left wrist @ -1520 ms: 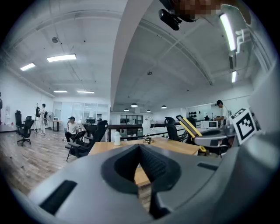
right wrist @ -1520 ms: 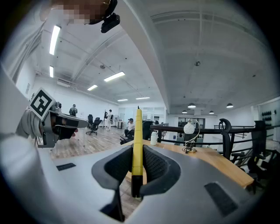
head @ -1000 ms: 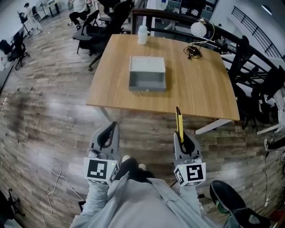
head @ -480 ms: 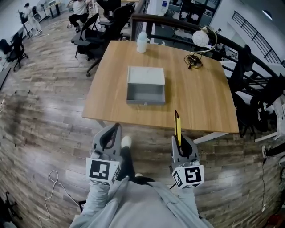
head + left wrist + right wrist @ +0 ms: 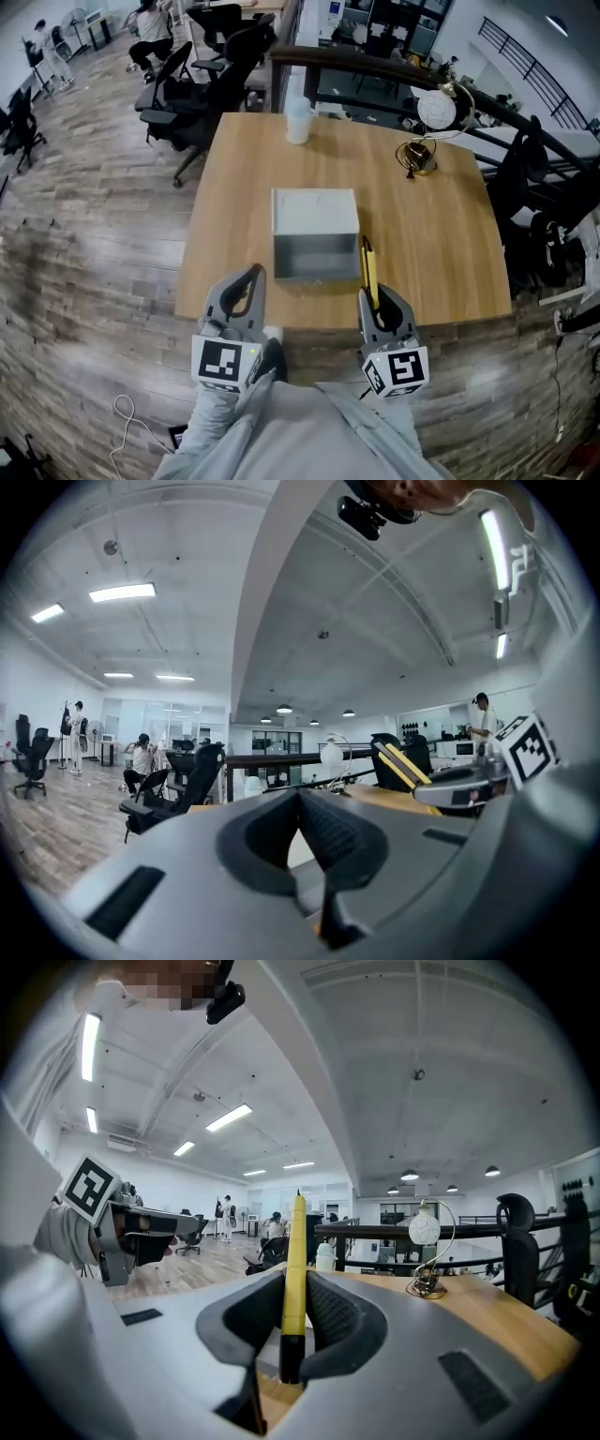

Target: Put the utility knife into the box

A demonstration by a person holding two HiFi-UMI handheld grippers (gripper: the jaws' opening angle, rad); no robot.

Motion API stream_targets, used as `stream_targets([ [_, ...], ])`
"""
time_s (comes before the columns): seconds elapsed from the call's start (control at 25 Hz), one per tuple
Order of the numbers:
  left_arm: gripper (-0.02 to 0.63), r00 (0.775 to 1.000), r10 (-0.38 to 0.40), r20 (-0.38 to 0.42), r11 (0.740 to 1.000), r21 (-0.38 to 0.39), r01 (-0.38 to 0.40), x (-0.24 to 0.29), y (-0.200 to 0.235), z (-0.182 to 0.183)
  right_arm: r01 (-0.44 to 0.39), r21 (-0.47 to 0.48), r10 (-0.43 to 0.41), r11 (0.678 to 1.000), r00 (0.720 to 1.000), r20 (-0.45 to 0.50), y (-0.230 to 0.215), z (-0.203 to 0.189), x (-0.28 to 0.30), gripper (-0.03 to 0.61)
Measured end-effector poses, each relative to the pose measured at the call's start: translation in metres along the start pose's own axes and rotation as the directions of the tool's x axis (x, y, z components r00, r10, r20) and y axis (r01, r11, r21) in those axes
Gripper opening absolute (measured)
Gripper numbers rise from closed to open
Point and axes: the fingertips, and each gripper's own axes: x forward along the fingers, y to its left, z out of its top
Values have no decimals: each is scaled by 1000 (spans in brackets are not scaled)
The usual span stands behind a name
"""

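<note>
A grey open box stands in the middle of the wooden table, its hollow toward me. My right gripper is shut on a yellow utility knife that points away from me, its tip just right of the box's near right corner. In the right gripper view the knife stands upright between the ribbed pads. My left gripper hovers over the table's near edge, left of the box's front, shut with nothing in it. Its pads meet in the left gripper view.
A white bottle stands at the table's far edge and a globe desk lamp at the far right. Black office chairs crowd the far left; a dark railing runs behind. Wood floor surrounds the table.
The table and box have come much closer. Both grippers, earlier over the floor, now reach the table's near edge, and the knife tip sits beside the box.
</note>
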Motion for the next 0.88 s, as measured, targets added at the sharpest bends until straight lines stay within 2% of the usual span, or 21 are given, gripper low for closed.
stream_targets([
  [0.16, 20, 1000, -23, -20, 999, -26, 22, 43, 34, 8, 9, 1, -9, 1000, 1000, -14, -7, 9, 55, 83],
  [0.4, 20, 998, -57, -23, 998, -10, 57, 92, 73, 7, 33, -18, -34, 999, 999, -42, -21, 14, 112, 84],
  [0.68, 20, 994, -104, -45, 995, -10, 103, 124, 74, 1, 33, -11, -34, 999, 997, -67, -40, 14, 136, 83],
  [0.88, 20, 996, -74, -52, 997, -7, 73, 136, 72, 2, -25, 24, 27, 999, 997, -75, -47, 8, 144, 83],
])
